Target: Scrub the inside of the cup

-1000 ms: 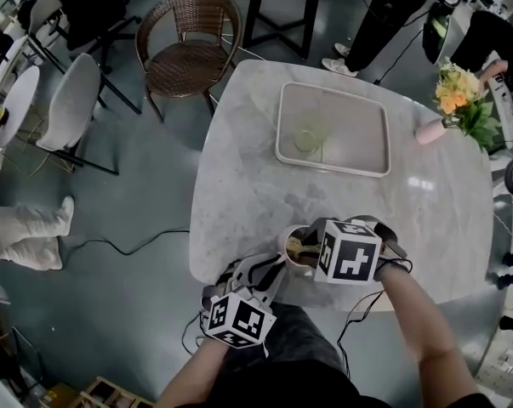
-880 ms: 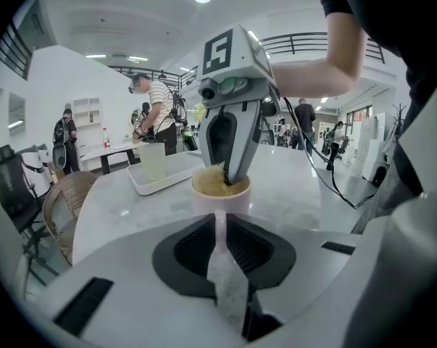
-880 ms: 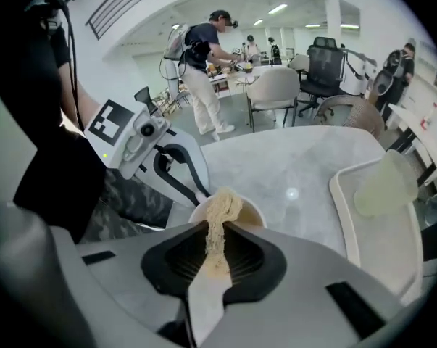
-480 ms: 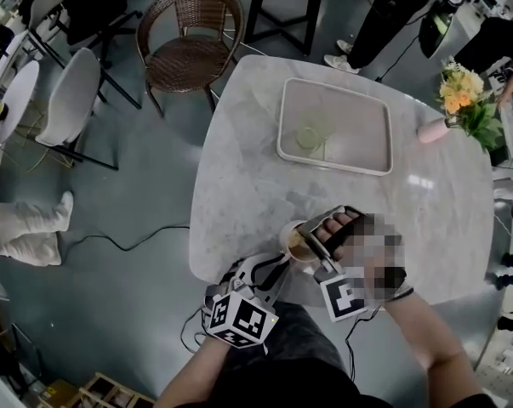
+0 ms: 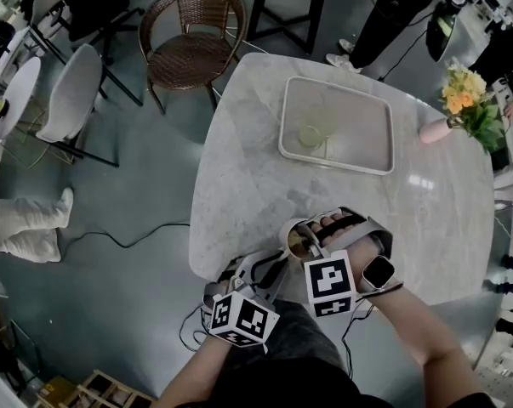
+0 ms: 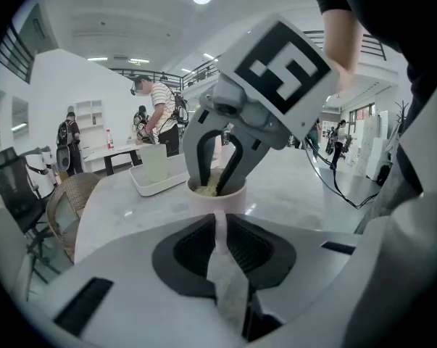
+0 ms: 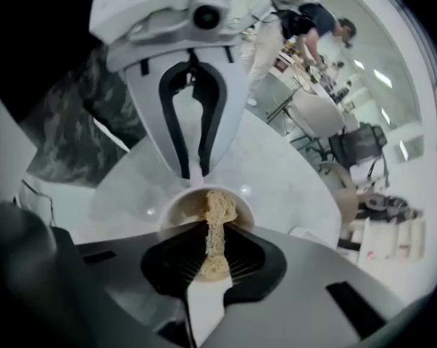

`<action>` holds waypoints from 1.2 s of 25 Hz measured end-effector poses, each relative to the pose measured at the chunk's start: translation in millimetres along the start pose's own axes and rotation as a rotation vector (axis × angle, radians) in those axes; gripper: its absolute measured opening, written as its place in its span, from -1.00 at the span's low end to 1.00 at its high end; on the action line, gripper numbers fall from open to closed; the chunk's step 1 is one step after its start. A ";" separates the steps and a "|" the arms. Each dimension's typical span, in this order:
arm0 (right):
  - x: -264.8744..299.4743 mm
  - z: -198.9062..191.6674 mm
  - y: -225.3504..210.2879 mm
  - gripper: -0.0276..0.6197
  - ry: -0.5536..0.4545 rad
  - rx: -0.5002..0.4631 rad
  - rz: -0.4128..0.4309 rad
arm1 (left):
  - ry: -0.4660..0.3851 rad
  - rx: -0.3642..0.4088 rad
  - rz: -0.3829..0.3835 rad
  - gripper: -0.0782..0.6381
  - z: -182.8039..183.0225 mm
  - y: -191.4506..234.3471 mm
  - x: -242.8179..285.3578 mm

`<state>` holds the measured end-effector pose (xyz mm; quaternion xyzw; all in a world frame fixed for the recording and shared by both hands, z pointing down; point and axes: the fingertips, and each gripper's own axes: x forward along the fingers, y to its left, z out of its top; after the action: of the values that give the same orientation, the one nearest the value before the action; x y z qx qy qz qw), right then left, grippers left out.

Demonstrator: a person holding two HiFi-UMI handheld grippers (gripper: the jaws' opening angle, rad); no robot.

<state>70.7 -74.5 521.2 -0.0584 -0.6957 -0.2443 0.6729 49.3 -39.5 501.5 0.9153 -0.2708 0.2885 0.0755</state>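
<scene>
A pale cup [image 5: 297, 241] stands near the table's front edge. My left gripper [image 5: 276, 264] is shut on the cup's thin handle [image 6: 218, 227], reaching from the near side. My right gripper [image 5: 307, 243] points down into the cup's mouth, its marker cube toward me. In the right gripper view it [image 7: 212, 246] is shut on a tan fibrous scrubber [image 7: 215, 227] whose end sits inside the cup [image 7: 176, 212]. The left gripper view shows the cup [image 6: 217, 194] with the right gripper's fingers [image 6: 198, 154] dipping into it. The cup's bottom is hidden.
A white tray [image 5: 282, 134] holding a greenish glass [image 5: 309, 136] lies on the far half of the marble table [image 5: 239, 168]. A pink vase [image 5: 430, 130] with flowers stands at the right edge. A wicker chair [image 5: 188, 36] and people stand beyond the table.
My right gripper has swung round over the cup, its marker cube moving from the cup's right side to the near side. The left gripper and the cup have stayed put.
</scene>
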 end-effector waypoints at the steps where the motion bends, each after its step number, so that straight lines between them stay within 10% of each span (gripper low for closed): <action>1: -2.3 0.8 3.7 -0.71 -0.025 0.074 0.065 | 0.004 -0.001 0.006 -0.62 -0.1 0.7 0.2; 6: -20.7 3.5 1.6 -0.71 -0.142 0.265 0.135 | 0.017 0.011 0.006 -0.62 -0.2 0.5 1.3; 12: -11.9 -5.8 -14.3 -0.71 0.024 0.093 -0.089 | 0.018 0.023 0.008 -0.62 0.5 -0.5 -0.1; 22: -34.6 6.8 8.5 -0.71 -0.101 0.310 0.180 | 0.034 0.017 0.024 -0.62 1.1 0.0 0.3; 30: -22.8 -9.8 -17.3 -0.71 0.016 0.168 -0.072 | 0.036 0.023 0.021 -0.62 1.4 -0.7 0.0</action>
<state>74.4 -88.0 494.5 0.0253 -0.7102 -0.2094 0.6717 50.3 -39.4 500.4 0.9079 -0.2758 0.3086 0.0668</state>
